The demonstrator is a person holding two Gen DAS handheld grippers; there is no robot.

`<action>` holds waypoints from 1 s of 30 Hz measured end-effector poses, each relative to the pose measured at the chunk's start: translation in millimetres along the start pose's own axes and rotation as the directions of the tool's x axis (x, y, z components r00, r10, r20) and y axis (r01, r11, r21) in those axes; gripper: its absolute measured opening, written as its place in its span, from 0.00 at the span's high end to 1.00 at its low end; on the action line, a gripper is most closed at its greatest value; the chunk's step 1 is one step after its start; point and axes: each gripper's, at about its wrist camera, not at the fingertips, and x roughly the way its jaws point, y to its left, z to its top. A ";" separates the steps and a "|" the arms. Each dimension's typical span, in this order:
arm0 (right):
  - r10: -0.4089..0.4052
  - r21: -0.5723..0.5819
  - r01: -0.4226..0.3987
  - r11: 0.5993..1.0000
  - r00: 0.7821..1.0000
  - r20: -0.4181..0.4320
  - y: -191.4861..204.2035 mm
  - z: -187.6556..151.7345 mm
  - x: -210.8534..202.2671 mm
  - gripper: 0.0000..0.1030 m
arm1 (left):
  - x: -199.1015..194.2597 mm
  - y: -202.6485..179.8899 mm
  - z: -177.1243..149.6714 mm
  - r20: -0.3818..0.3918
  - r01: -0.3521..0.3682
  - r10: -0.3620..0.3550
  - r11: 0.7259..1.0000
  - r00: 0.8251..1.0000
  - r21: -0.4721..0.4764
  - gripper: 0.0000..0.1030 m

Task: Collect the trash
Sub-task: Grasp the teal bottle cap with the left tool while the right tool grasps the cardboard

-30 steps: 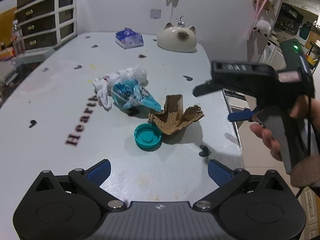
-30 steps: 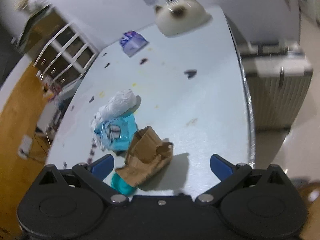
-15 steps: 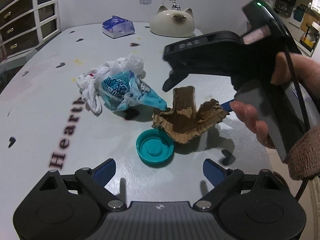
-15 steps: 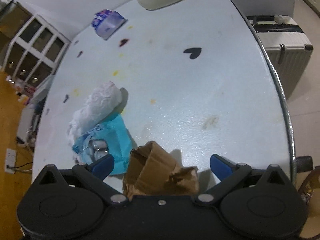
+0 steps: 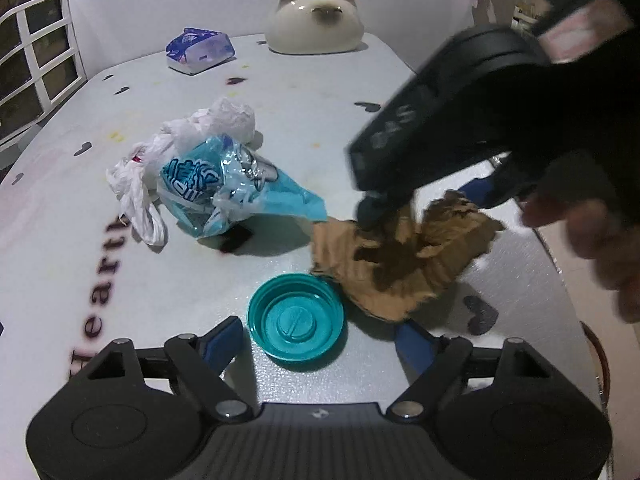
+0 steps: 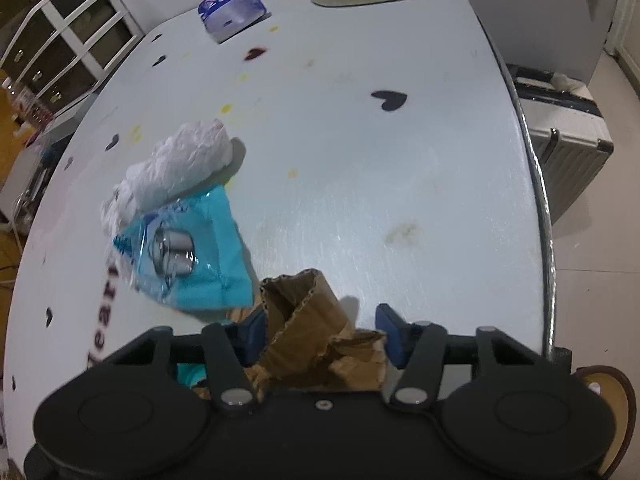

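A crumpled piece of brown cardboard (image 5: pixel 404 256) lies on the white table (image 5: pixel 320 100) near its right edge. My right gripper (image 6: pixel 320 330) has its blue pads on either side of the cardboard (image 6: pixel 316 344), closing on it; it also shows from the side in the left wrist view (image 5: pixel 424 200). A teal plastic lid (image 5: pixel 296 322) lies just in front of my left gripper (image 5: pixel 320 340), which is open and empty. A blue plastic wrapper (image 5: pixel 216 188) and a crumpled white bag (image 5: pixel 176 144) lie left of the cardboard.
A cat-shaped ceramic holder (image 5: pixel 316 24) and a tissue pack (image 5: pixel 200 50) stand at the table's far end. White drawers (image 6: pixel 60 52) are to the left. A suitcase (image 6: pixel 560 136) stands off the right edge. The table has dark heart marks and lettering.
My right gripper came down over the cardboard and narrowed its jaws around it. My left gripper moved forward, closer to the teal lid.
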 end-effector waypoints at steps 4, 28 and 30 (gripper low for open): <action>0.031 -0.012 -0.031 0.999 1.000 0.004 -12.6 -9.4 -8.2 0.54 | -0.1 -0.7 0.7 0.017 0.002 -0.002 1.000 1.000 0.001 0.26; 0.107 -0.244 -0.094 0.965 0.993 0.041 -27.1 -77.2 -69.6 0.59 | -73.8 -5.8 -26.3 0.043 -0.034 0.046 0.968 0.998 -0.250 0.51; 0.100 -0.248 -0.088 0.965 0.994 0.036 -27.7 -85.1 -72.8 0.59 | -80.7 -8.1 -30.6 0.035 -0.042 0.053 0.964 0.998 -0.263 0.51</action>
